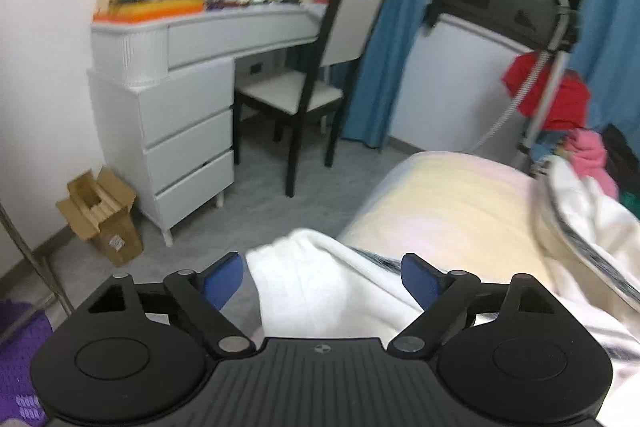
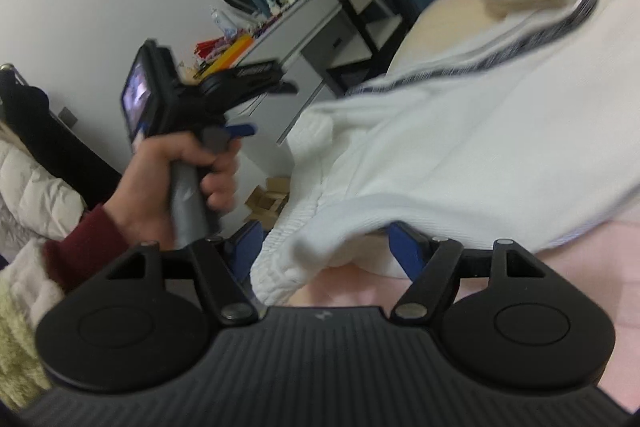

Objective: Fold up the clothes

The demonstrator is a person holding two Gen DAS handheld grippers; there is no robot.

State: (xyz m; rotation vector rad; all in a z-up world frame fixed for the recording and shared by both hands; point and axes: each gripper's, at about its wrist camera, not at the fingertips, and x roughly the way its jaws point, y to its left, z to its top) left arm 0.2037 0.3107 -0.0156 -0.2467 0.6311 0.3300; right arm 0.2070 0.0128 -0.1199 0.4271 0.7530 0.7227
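Both tongs stand wide and hold nothing: your left tongs (image 1: 322, 281) straddle a white sleeve or hem of the sweater (image 1: 332, 291) without pinching it, and your right tongs (image 2: 326, 249) sit with the blue pads either side of a raised fold at the garment's lower edge, cloth between them but not clamped, as far as the blurred frames allow. Sweater position: spread across the bed (image 1: 452, 203), its ribbed hem near the bed's near-left corner and spilling over the left edge toward the floor; the collar with the dark striped band (image 2: 532, 43) lies toward the far right side. Judgement: you hold both tongs open and low at the hem because this is the approach to a grasp, one tool per corner, so the bottom can be carried up evenly. Your left hand (image 2: 180, 179) grips its handle off the bed's left edge, which suggests that the left tool is less far in than the right. Fold not yet made; task looks early. Risk: the knit is thick and soft, so a shallow bite may take only the top layer. Background only: white dressing table (image 1: 168, 99), chair (image 1: 320, 75), cardboard box (image 1: 104, 215) on the floor.
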